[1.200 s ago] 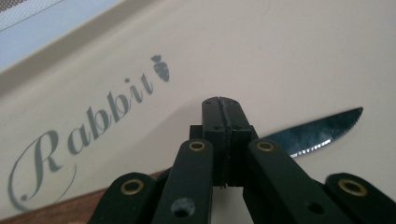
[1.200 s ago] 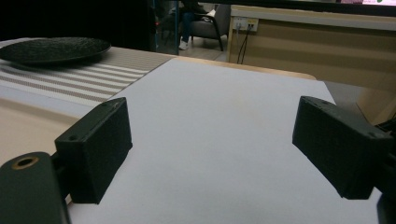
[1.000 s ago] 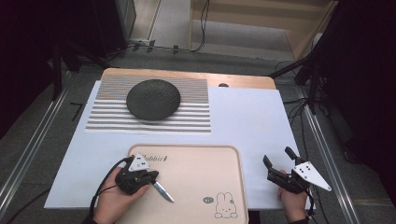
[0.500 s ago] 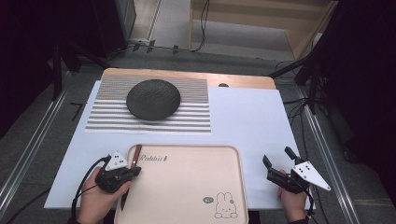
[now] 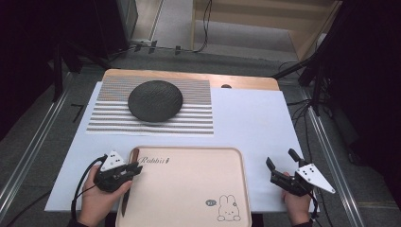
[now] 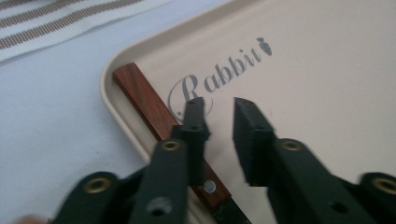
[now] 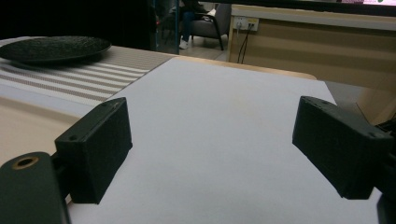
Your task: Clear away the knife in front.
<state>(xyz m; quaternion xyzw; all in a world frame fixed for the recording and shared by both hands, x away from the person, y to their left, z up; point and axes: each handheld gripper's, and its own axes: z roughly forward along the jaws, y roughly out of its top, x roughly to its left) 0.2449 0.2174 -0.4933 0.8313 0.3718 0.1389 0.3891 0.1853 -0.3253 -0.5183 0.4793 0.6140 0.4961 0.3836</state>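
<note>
A dark plate (image 5: 155, 100) sits on a striped mat (image 5: 194, 118), well ahead of the left gripper's (image 5: 136, 167) fingers. A white sheet (image 5: 250, 123) lies under the right gripper's (image 5: 280, 157) fingers and spreads ahead of them. The wooden table (image 5: 246, 83) edge shows beyond it, with cables (image 5: 206, 19) farther off.

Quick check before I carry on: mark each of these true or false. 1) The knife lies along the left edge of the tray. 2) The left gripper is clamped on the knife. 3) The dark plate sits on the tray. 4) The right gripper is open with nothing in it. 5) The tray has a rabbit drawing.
1) True: the knife lies along the left rim of the tray.
2) False: the left gripper has just been opening; its jaws stand apart with nothing between them, the knife beside them.
3) False: the dark plate sits on the striped mat.
4) True: the right gripper is open and empty.
5) True: a rabbit drawing.
</note>
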